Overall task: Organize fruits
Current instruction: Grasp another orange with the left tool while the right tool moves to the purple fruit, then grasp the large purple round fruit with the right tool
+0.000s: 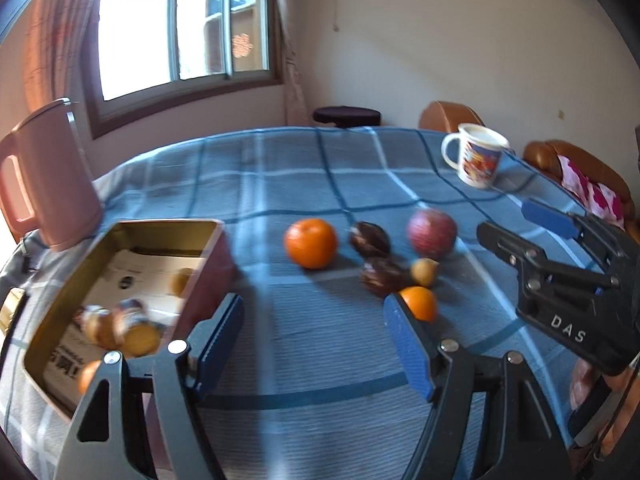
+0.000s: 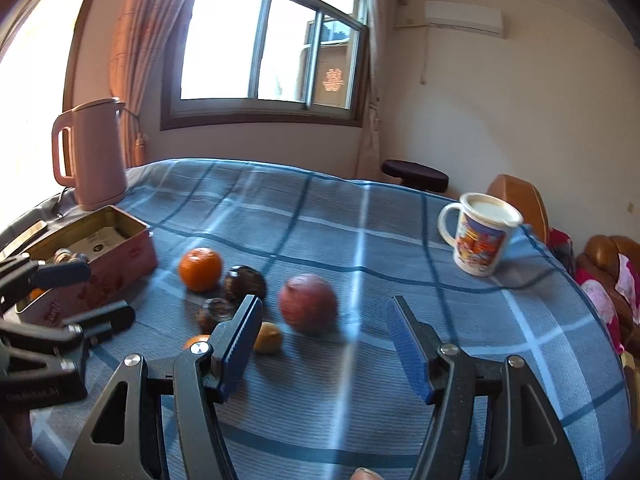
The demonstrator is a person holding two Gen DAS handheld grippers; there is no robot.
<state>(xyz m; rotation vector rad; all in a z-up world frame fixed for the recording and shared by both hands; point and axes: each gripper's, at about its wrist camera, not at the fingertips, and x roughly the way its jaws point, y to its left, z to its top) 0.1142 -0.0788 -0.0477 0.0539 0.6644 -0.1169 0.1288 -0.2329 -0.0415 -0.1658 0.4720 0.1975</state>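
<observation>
Both grippers are spread wide with nothing in them, the left gripper (image 1: pixel 316 344) low over the blue checked cloth (image 1: pixel 320 420) and the right gripper (image 2: pixel 324 344) just behind the fruit pile. Nearest the left gripper, at about 1 o'clock, sits a small orange (image 1: pixel 420 303); it looks light, round and likely to roll, so I'd pinch it across the middle, then come a yellowish fruit (image 1: pixel 425 272), two dark fruits (image 1: pixel 380 276), a big orange (image 1: pixel 311 243) and a firm-looking apple (image 1: pixel 432 233). The tin box (image 1: pixel 192 276) at 10 o'clock already holds some fruit, while the pink kettle (image 1: pixel 52 176) and the mug (image 1: pixel 478 160) stand farther back, well apart from the pile, so I'd guess only the crowded neighbours get in the way
</observation>
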